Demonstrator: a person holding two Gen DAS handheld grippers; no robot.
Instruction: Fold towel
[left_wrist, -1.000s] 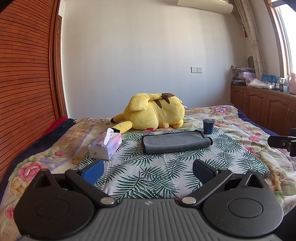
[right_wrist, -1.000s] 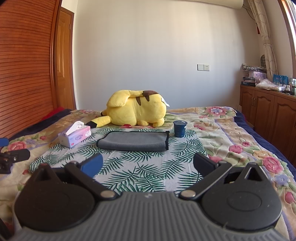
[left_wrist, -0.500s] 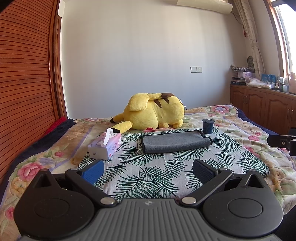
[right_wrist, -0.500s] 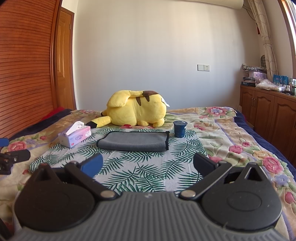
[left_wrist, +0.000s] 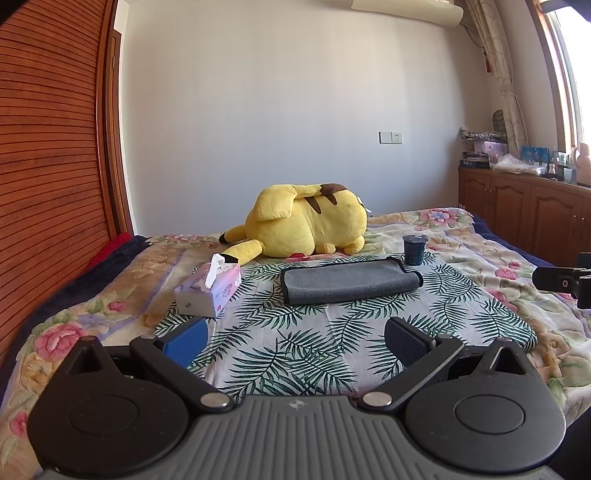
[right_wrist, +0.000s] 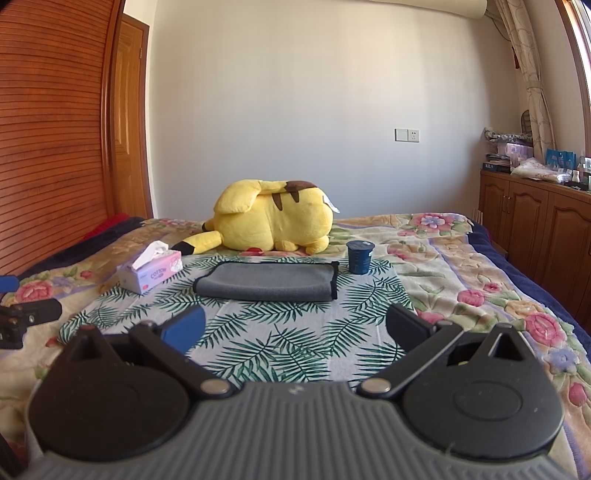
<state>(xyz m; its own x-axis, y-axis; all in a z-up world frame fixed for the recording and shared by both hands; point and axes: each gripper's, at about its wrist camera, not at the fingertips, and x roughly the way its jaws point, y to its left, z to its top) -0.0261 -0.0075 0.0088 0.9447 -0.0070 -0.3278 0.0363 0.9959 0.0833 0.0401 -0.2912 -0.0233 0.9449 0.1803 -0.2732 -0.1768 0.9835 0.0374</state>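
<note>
The gray towel lies on the palm-leaf cloth spread over the bed, toward the cloth's far edge, already doubled into a long narrow band. Its long axis runs left to right across both views, so each short end faces one claw.

The left gripper is spread wide and holds nothing; the towel sits straight ahead of it, well apart, across bare leaf-print cloth. The right gripper is likewise wide and empty, with the towel ahead and slightly to its left. Neither seems clearly nearer, so the left claw would likely take the end by the tissue box and the right claw the end by the dark cup.

The cup stands just beside the towel's right far corner, and the box near its left end, so both ends leave little room. A yellow plush toy lies behind, near the cloth's far edge.

How many layers the towel has is hard to make out from this low angle, and its far long edge is barely visible. Each claw shows only as a dark sliver at the side of the other's view.
</note>
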